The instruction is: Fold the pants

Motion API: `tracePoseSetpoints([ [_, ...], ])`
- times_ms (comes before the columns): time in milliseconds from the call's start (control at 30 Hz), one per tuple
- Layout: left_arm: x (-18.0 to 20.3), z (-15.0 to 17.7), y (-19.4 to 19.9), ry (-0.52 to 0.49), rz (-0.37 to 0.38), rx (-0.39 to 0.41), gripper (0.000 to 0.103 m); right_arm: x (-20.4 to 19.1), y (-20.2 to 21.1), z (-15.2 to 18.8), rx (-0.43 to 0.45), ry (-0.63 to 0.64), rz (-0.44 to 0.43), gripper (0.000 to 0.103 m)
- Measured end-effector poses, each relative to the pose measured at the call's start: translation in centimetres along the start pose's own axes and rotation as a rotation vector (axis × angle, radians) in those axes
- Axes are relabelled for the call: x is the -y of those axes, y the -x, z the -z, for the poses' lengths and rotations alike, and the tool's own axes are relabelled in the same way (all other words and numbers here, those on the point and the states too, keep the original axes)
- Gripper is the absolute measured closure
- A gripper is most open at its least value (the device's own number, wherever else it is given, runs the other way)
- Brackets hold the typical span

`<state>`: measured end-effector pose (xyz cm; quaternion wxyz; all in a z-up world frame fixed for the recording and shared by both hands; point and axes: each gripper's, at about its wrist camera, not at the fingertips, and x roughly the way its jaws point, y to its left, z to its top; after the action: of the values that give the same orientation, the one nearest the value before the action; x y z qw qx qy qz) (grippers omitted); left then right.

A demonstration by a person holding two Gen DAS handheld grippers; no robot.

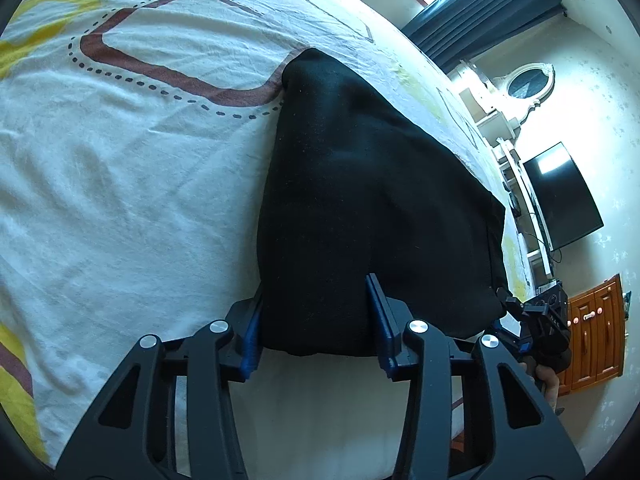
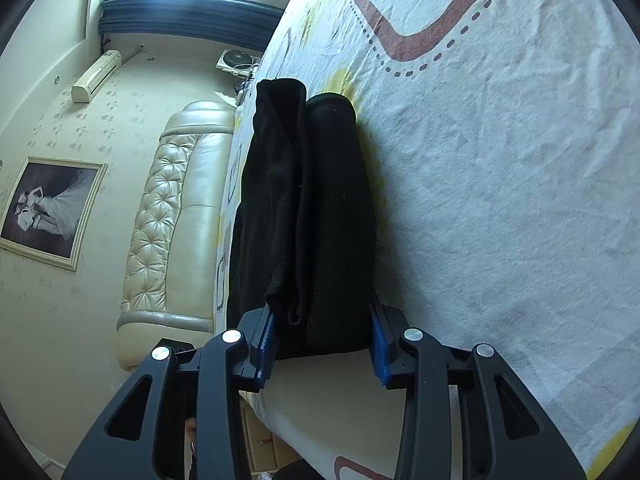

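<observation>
Black pants (image 1: 360, 200), already folded into a thick, stacked bundle, lie on the bed (image 1: 120, 180) close to its near edge, on a white sheet printed with brown and yellow shapes. Seen from the right wrist camera, the pants (image 2: 312, 220) show several layers, with one looser roll of cloth standing up along the left side of the stack.

Left claw (image 1: 316, 320): blue pads sit on either side of the bundle's near end, jaws narrowed onto the cloth, so it appears to be pinching the pants. Right claw (image 2: 322, 328): same picture, pads against both flanks of the stacked layers, gripping the near edge. In the left view the right claw (image 1: 540, 320) is visible low at the right, at the bundle's other near corner.

Judgement: this is the grasp before carrying the near end over for another fold, or for squaring up the stack.

To do it well:
- make sure each pinch catches all the layers, not just the top one; the loose left roll looks likely to slip out
- lift both corners together and level, so the edge stays straight
- keep the cloth lightly taut between the claws
- lay it down edge to edge, then let go
</observation>
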<state>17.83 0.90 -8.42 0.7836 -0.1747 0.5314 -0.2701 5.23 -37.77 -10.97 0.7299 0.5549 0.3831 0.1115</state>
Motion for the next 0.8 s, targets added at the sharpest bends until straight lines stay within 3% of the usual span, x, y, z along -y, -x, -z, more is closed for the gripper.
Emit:
tracePoseSetpoints([
  [300,0.0,0.0,0.5,0.038,0.001,-0.007,0.066,-0.5,0.6,0.4,-0.009,0.004,-0.001,0.065],
  [800,0.1,1.4,1.5,0.027,-0.006,-0.039,0.066,-0.4,2.0,2.6,-0.051,0.009,0.027,0.066],
])
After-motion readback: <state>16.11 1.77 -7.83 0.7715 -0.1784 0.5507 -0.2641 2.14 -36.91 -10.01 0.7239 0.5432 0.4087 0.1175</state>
